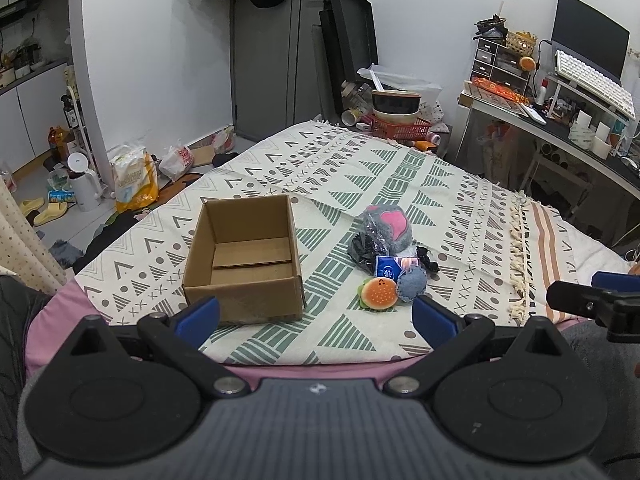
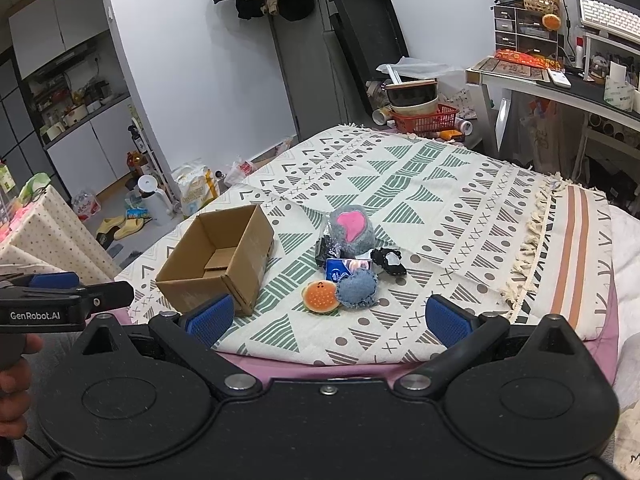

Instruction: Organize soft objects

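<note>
An empty brown cardboard box stands open on the patterned bedspread. To its right lies a small heap: a burger plush, a blue denim heart cushion, a blue tissue pack, a grey plush with a pink patch, a black bag and a black bow. My left gripper hangs open at the bed's near edge. My right gripper is open too, short of the heap.
The bed's pink edge runs just ahead of both grippers. A desk with a keyboard stands at the right. A red basket with bowls sits beyond the bed. Bags, a white jug and slippers litter the floor at the left.
</note>
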A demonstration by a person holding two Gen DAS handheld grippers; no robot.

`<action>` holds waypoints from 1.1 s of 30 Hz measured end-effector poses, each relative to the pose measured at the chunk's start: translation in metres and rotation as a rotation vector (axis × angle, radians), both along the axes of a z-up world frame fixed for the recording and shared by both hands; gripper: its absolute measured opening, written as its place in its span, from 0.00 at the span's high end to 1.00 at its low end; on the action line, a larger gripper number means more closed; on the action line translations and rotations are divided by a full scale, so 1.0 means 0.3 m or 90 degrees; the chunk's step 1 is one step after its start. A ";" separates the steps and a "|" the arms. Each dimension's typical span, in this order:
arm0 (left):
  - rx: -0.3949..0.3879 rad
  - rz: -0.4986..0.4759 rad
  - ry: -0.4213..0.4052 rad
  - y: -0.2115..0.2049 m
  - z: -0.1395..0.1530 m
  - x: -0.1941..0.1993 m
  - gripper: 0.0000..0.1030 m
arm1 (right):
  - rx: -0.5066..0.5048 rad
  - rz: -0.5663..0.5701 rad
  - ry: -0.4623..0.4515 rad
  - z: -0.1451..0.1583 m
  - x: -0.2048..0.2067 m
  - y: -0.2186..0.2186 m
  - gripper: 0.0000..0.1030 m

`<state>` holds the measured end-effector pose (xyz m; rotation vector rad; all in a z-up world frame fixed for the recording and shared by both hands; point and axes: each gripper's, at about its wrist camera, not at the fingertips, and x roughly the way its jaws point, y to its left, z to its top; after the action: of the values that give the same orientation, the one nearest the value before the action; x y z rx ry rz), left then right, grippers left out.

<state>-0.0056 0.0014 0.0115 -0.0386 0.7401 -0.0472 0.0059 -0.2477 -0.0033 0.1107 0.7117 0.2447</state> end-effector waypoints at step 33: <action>-0.008 -0.001 -0.015 -0.015 0.005 -0.009 0.01 | 0.015 0.005 0.000 -0.015 0.004 -0.002 0.00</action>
<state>-0.0082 -0.0030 0.0131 -0.0488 0.7168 -0.0531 0.0071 -0.2483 -0.0079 0.1302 0.7090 0.2601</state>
